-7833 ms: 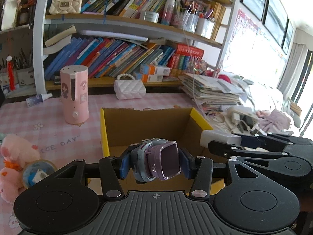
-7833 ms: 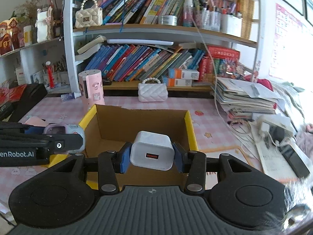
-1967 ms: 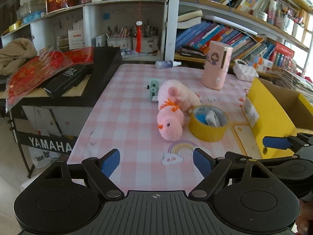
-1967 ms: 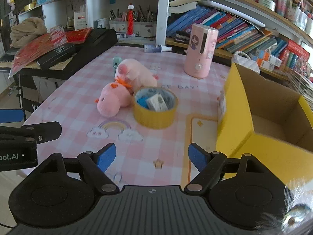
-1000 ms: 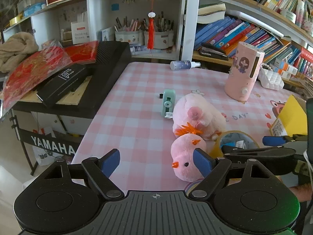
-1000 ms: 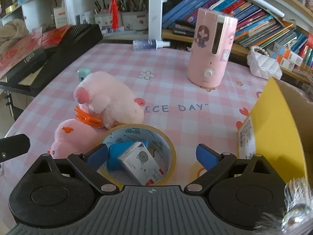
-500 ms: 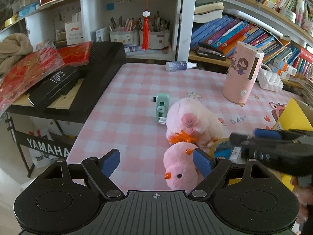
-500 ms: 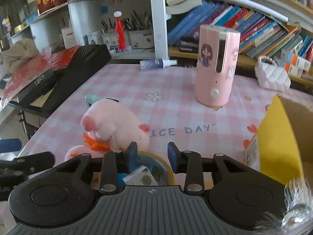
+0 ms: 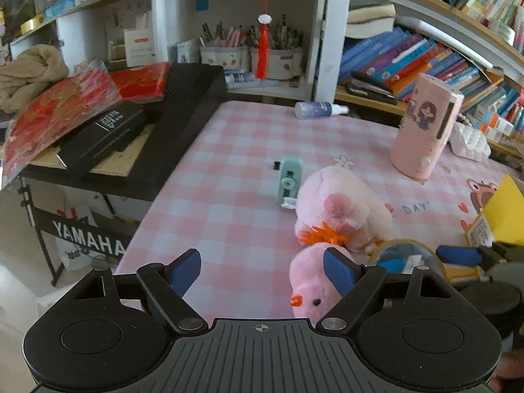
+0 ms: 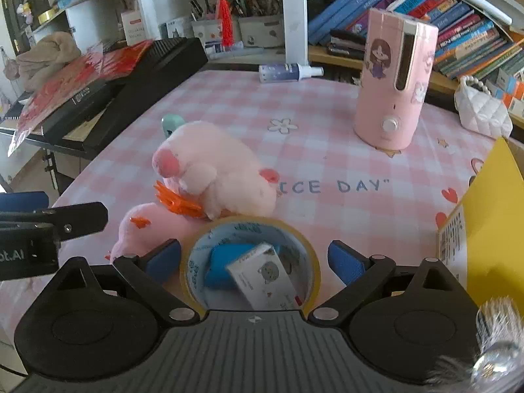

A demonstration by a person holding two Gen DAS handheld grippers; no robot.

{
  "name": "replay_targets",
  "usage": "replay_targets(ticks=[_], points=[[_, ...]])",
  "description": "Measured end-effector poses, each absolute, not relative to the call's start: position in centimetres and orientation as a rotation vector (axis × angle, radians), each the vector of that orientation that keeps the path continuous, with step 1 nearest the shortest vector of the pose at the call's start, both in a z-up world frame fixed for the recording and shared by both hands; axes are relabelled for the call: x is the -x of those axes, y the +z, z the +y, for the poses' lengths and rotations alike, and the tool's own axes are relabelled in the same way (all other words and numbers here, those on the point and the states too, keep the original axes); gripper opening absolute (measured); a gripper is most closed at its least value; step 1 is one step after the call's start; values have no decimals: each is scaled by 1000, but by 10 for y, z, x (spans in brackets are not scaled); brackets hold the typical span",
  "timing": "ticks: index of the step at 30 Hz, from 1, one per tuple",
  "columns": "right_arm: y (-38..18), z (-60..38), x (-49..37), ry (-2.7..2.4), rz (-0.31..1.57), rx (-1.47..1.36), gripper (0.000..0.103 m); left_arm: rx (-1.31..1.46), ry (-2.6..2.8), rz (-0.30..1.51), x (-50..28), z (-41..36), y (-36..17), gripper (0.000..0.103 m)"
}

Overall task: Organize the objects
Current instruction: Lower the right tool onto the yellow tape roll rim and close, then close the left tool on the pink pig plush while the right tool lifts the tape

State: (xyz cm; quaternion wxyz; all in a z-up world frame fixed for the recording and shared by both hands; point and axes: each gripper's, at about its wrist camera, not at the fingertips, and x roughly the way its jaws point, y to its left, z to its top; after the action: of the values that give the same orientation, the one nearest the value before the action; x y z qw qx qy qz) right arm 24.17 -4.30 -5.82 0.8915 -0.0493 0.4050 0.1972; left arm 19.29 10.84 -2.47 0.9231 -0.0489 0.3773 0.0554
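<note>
Since half a second ago the right gripper (image 10: 253,260) has reopened and dropped lower: its blue pads now stand wide apart, straddling the yellow tape roll (image 10: 250,229) at lower centre of the right wrist frame, and it holds nothing.

Step in hand, by my reading: picking up the next item for the yellow box (image 10: 491,216) at the right edge. The next move calls for the pads to descend either side of the roll wall and shut, or to reach inside for its contents; which is intended cannot be told.

Tape roll lies flat on the pink checked table (image 10: 327,104), glossy, with a small white carton (image 10: 267,276) and a blue item (image 10: 226,263) inside its ring. A pink plush (image 10: 213,170) touches its far rim.

Left gripper (image 9: 262,270) hangs wide open and empty, lower centre of its frame, a second plush (image 9: 309,281) beside its right pad.
</note>
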Motion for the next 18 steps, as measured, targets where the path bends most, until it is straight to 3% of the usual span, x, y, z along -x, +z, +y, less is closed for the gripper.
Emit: replay_targets(ticks=[4,6,8,18], points=[[-66,-38,-241,434,874,142,96,115,125,769,-194,112,-23,84],[-67,-37,-240,410,867,170,87,113,123,774,-195,111,-24,84],[-63,-43,-240,409,845,142,87,115,115,777,-196,109,-25,84],[-18,-88,-232,287,555,-50,87,58,14,848,-216,84,-41,84]])
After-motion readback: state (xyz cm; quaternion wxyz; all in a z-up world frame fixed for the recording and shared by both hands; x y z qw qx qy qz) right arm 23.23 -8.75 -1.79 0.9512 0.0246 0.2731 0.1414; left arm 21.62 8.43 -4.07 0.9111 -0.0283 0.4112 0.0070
